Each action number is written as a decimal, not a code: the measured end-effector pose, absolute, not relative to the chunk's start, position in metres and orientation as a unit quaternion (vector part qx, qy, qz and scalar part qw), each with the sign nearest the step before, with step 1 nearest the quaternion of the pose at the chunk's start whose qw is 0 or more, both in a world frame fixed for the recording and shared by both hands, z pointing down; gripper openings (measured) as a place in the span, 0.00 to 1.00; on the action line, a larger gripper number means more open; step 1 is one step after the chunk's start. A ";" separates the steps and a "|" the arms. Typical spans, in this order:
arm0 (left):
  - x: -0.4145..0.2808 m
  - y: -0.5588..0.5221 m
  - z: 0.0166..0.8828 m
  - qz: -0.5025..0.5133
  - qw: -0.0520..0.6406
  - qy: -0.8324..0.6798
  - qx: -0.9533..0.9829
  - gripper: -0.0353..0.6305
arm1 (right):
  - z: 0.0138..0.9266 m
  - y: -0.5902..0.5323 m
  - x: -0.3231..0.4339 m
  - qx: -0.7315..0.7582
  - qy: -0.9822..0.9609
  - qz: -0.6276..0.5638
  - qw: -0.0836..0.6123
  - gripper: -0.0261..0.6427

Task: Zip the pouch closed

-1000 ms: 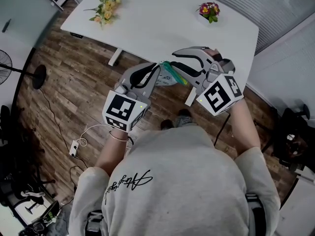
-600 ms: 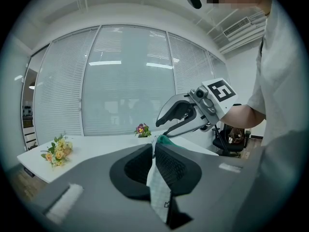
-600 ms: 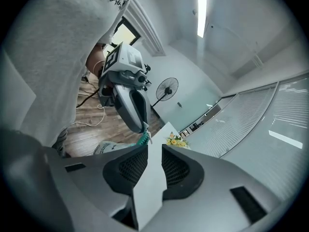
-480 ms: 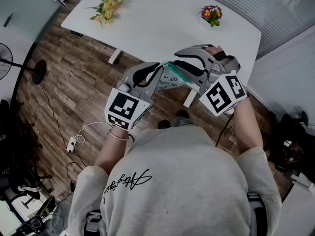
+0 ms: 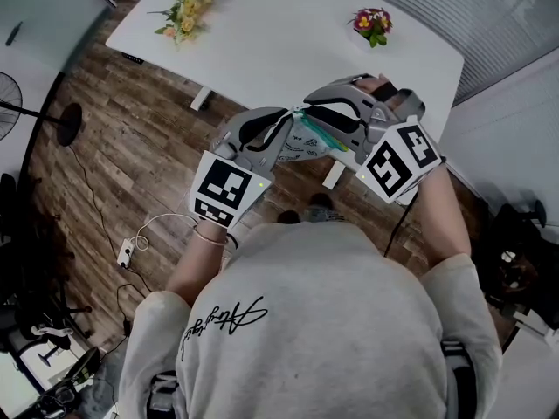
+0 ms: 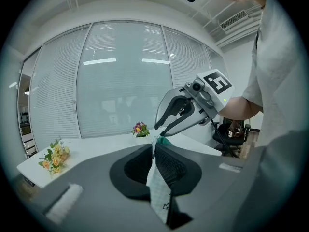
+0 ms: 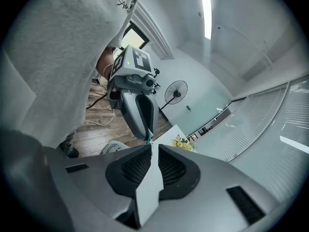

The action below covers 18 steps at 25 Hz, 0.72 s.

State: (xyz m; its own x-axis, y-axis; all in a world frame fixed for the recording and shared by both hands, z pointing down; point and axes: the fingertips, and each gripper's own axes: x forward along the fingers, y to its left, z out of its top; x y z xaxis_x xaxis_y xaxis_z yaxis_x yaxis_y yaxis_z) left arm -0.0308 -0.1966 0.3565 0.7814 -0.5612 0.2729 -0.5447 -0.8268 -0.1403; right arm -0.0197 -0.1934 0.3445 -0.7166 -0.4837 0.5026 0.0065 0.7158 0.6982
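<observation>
I hold a white printed pouch (image 5: pixel 307 147) with a green zipper edge (image 5: pixel 329 135) in the air between both grippers, over the wooden floor in front of the table. My left gripper (image 5: pixel 285 119) is shut on one end; in the left gripper view the pouch (image 6: pixel 157 187) runs between the jaws of the left gripper (image 6: pixel 154 148). My right gripper (image 5: pixel 306 112) faces it from the right, and its jaws are closing on the pouch (image 7: pixel 148 187), which fills the narrow gap of the right gripper (image 7: pixel 154 147). The two sets of fingertips almost meet.
Ahead stands a white table (image 5: pixel 288 51) bearing a yellow bouquet (image 5: pixel 183 16) and a small pot of pink flowers (image 5: pixel 371 20). A fan (image 5: pixel 10 112) stands at the left, a power strip (image 5: pixel 129 256) lies on the floor, and a dark chair (image 5: pixel 515 260) is at the right.
Both grippers have drifted slightly up and closer together in the head view. The right gripper has rolled a little and its jaws have narrowed onto the pouch.
</observation>
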 end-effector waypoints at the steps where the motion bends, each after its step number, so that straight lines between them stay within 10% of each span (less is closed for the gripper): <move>1: -0.029 -0.197 0.356 -0.153 0.027 0.293 -0.943 0.09 | 0.346 -0.193 -0.018 0.136 -0.856 -0.352 0.353 0.10; 18: 0.004 -0.200 0.337 -0.115 0.033 0.300 -0.946 0.08 | 0.340 -0.197 0.023 0.156 -0.830 -0.405 0.350 0.05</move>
State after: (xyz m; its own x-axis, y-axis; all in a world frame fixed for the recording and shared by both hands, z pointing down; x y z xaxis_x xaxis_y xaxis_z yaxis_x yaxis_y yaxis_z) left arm 0.0042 -0.2002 0.3370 0.7936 -0.5754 0.1976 -0.5605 -0.8178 -0.1307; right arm 0.0226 -0.1971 0.3401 -0.7063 -0.5424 0.4549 0.0253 0.6229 0.7819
